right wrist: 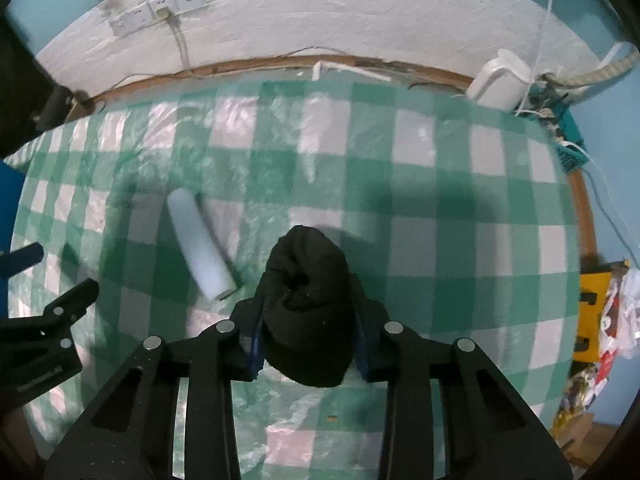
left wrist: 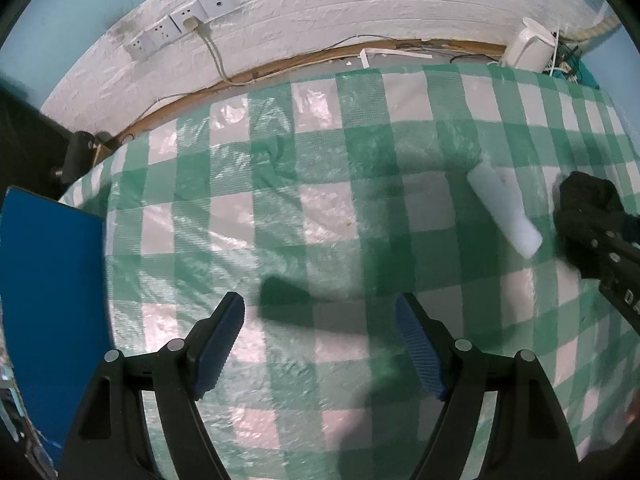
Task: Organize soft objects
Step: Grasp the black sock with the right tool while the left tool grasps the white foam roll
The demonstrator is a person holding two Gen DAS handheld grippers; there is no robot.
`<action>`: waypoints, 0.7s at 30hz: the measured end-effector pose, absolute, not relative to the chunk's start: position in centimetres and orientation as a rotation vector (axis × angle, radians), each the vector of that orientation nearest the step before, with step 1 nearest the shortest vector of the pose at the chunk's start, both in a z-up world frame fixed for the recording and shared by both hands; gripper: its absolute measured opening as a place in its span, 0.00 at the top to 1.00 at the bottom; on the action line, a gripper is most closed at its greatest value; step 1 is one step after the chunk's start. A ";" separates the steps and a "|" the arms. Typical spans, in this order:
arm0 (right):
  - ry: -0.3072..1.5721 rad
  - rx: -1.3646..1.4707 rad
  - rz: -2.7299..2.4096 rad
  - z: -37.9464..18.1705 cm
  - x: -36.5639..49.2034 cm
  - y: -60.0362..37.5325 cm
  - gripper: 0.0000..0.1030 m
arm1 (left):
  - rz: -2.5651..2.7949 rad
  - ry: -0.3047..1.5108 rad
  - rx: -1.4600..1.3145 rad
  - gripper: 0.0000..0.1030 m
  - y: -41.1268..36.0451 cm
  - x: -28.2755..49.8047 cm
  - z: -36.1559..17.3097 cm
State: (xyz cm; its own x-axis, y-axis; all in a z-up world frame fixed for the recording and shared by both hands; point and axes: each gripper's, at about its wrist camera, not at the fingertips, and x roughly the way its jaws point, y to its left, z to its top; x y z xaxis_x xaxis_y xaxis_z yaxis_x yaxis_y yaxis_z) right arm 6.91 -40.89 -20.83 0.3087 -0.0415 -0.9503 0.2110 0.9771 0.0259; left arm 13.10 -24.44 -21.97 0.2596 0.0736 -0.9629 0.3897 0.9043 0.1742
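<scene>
Right wrist: right tool (right wrist: 308, 320) pads hidden by clamped black bundle (right wrist: 308, 304), blurred.

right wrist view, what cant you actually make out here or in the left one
- Rolled black sock, right wrist view: its sides are covered by the right tongs shut on it.
- Same sock, left wrist view: mostly hidden behind the right tongs near the frame edge.
- Yellow clutter, right wrist view: cut off by the lens rim.
- White foam roll: motion blur smears its surface.
- Blue board, left wrist view: cropped at the edge.
</scene>
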 end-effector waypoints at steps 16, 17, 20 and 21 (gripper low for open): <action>1.222 0.154 -0.189 -19.1 6.0 -42.3 0.68 | -0.207 1.339 0.167 0.23 -29.6 15.1 -21.9; 1.223 0.163 -0.190 -19.2 5.9 -42.6 0.68 | -0.207 1.347 0.153 0.23 -30.0 15.3 -22.0; 1.226 0.178 -0.195 -19.3 5.6 -43.1 0.68 | -0.204 1.382 0.091 0.23 -30.7 15.7 -22.7; 1.226 0.184 -0.197 -19.3 5.6 -43.3 0.68 | -0.198 1.382 0.081 0.23 -30.9 15.8 -22.8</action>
State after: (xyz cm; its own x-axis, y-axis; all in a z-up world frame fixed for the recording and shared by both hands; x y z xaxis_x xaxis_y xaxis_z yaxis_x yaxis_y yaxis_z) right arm 5.55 -43.30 -19.31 0.3247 -0.0505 -0.9445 0.2485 0.9680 0.0337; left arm 15.77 -30.88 -22.79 0.1741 -0.0921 -0.9804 0.1873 0.9805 -0.0589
